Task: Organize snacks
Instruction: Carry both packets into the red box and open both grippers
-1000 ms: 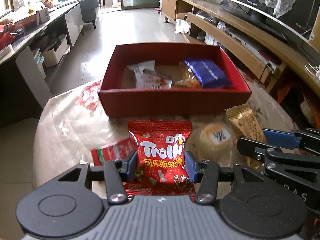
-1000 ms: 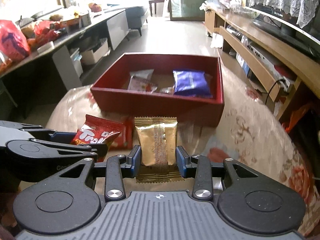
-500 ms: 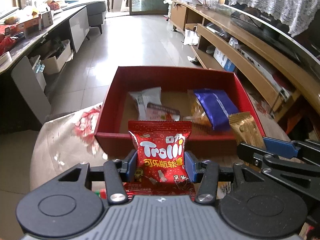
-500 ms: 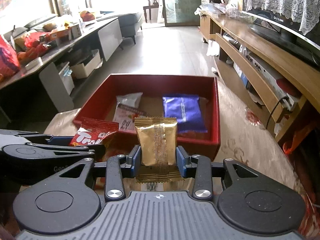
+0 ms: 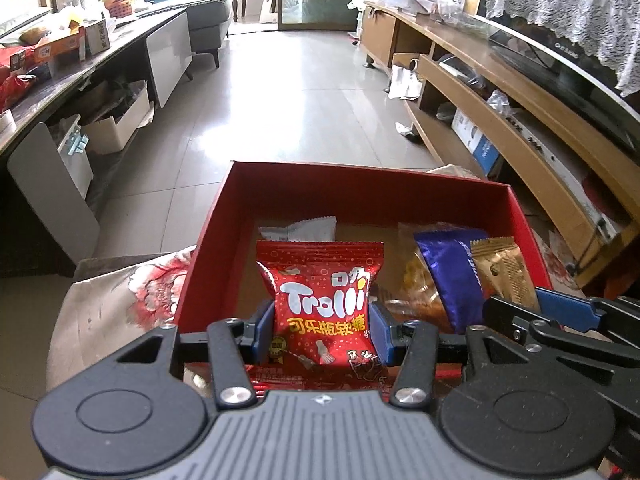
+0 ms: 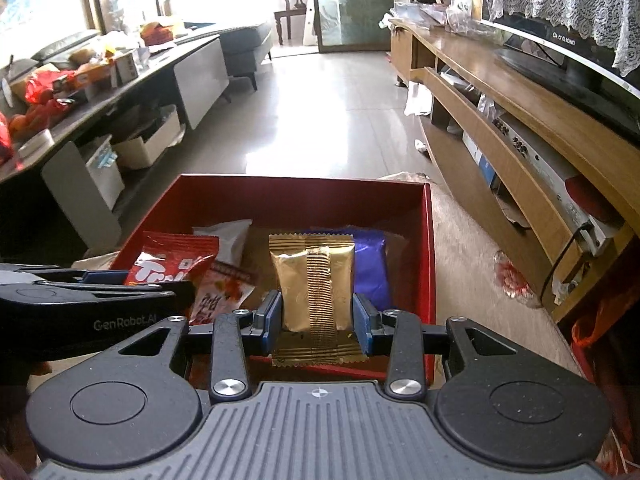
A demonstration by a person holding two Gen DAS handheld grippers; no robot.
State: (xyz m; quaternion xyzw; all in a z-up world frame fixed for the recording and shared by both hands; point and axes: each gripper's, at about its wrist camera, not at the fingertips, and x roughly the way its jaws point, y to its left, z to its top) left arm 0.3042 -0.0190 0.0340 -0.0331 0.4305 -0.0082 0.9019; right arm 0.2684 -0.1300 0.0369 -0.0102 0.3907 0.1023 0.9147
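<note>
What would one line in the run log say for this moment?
left gripper: shut on Trolli packet | right gripper: shut on gold packet | both held above red box | release: not yet

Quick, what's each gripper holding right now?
Left gripper: closed on the red Trolli gummy packet, over the red box.
Right gripper: closed on the gold snack packet, over the same box.
</note>
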